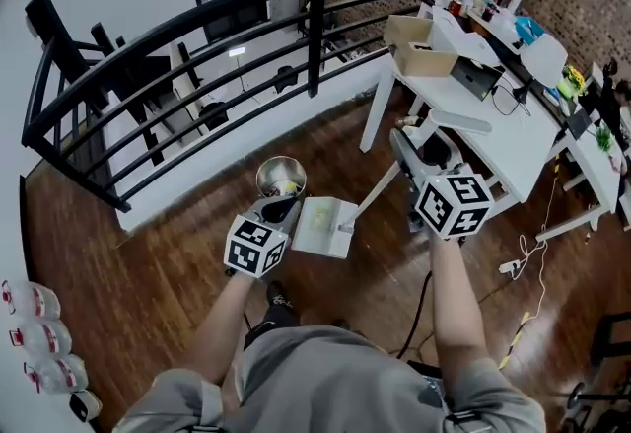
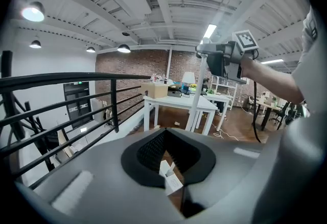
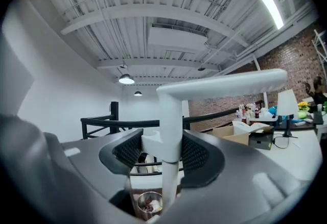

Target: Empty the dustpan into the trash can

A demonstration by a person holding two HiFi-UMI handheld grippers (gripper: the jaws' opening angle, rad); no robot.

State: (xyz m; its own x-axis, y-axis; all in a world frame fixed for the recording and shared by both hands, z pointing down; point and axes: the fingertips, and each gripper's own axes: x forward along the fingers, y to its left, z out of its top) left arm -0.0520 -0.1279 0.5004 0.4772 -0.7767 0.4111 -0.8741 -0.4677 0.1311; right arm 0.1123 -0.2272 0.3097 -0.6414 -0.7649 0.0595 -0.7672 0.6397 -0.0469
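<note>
A pale dustpan (image 1: 320, 229) hangs over the wood floor beside a round metal trash can (image 1: 280, 175). Its long white handle (image 1: 380, 186) slants up to my right gripper (image 1: 406, 150), which is shut on it. In the right gripper view the handle (image 3: 171, 116) stands between the pads, and the trash can (image 3: 148, 202) shows below with some litter inside. My left gripper (image 1: 284, 211) is at the pan's left rim. A white piece of the dustpan (image 2: 168, 174) sits between its nearly closed pads. The left gripper view also shows the right gripper (image 2: 225, 59) high on the pole (image 2: 196, 95).
A black curved railing (image 1: 197, 27) runs just behind the trash can. A white table (image 1: 513, 130) with a cardboard box (image 1: 419, 46) and clutter stands at the right, with cables (image 1: 523, 268) on the floor beside it. Water bottles (image 1: 35, 332) lie at the far left.
</note>
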